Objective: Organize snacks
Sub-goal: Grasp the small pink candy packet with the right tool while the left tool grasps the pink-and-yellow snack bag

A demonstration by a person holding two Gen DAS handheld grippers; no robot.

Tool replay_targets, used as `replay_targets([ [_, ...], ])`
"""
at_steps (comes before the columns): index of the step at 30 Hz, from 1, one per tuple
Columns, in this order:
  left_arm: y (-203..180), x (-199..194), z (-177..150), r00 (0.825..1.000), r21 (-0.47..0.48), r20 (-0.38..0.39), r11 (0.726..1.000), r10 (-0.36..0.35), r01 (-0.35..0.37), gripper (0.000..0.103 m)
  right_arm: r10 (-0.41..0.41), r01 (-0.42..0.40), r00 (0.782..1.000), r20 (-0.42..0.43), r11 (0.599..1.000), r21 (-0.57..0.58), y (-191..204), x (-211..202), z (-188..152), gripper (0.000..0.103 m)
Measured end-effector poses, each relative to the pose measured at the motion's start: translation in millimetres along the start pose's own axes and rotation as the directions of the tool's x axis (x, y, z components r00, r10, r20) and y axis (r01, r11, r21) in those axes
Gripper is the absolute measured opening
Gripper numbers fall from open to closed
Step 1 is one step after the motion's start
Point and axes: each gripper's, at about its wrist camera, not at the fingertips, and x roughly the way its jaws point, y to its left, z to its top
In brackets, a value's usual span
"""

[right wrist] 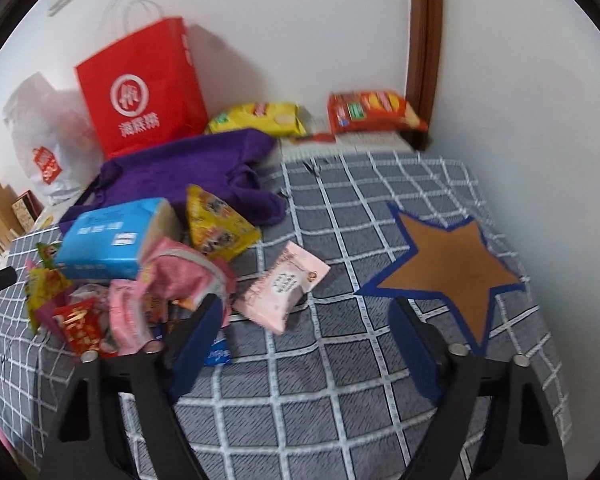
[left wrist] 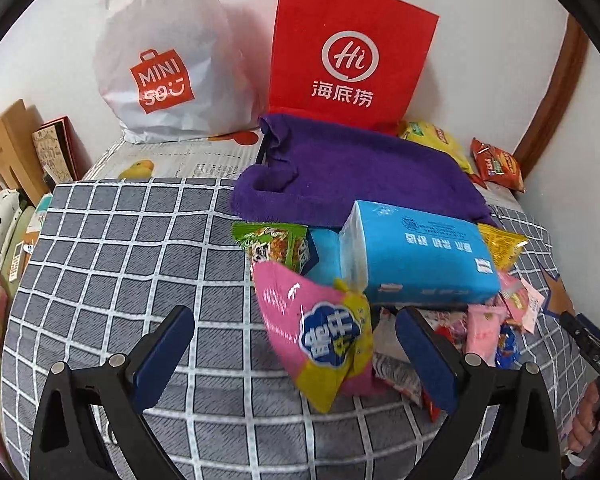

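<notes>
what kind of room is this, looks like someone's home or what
Most likely a bedroom at home. The snacks lie on a grey checked bedspread over a patterned mattress; a wooden headboard stands at the left, and shopping bags such as the red paper bag lean against the wall.

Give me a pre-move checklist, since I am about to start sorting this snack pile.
1. Left gripper open: ok.
2. Right gripper open, nothing between the pads: ok.
3. Pink packet lies apart from the pile: ok.
4. Blue tissue pack off the snacks: not ok, it rests on them.
5. Red paper bag upright: ok.
6. Bag has room: cannot tell.
</notes>
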Motion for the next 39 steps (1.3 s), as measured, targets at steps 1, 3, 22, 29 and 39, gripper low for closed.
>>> replay_targets([
  [1,0,3,2,1.0,-0.003,-0.004,1.0,0.001,-0.001,0.101,0.001,-0.001,1.0,-0.013,1.0,0.01,-2,8,1,0.072],
  [3,0,8,5,1.0,-0.01,-0.01,1.0,0.004,-0.004,0.101,0.025,-0.024,0.999,-0.043,0.999,0.034,-6,24,4,0.066],
  [22,5,26,13,0.999,-0.07,-0.036,0.997,0.028,-0.031,0.101,0.116,-0.108,0.982,-0.15,0.992,0.059,2,91,18,0.05],
  [29,4,26,14,0.999,-0.072,-0.032,0.997,0.035,-0.037,0.101,0.095,-0.097,0.985,-0.147,0.995,-0.01,10,100,21,0.052],
  [39,16,10,10,0.998,-0.082,-0.002,0.994,0.07,-0.07,0.101,0.116,-0.122,0.988,-0.106,0.991,-0.057,-2,82,28,0.034],
])
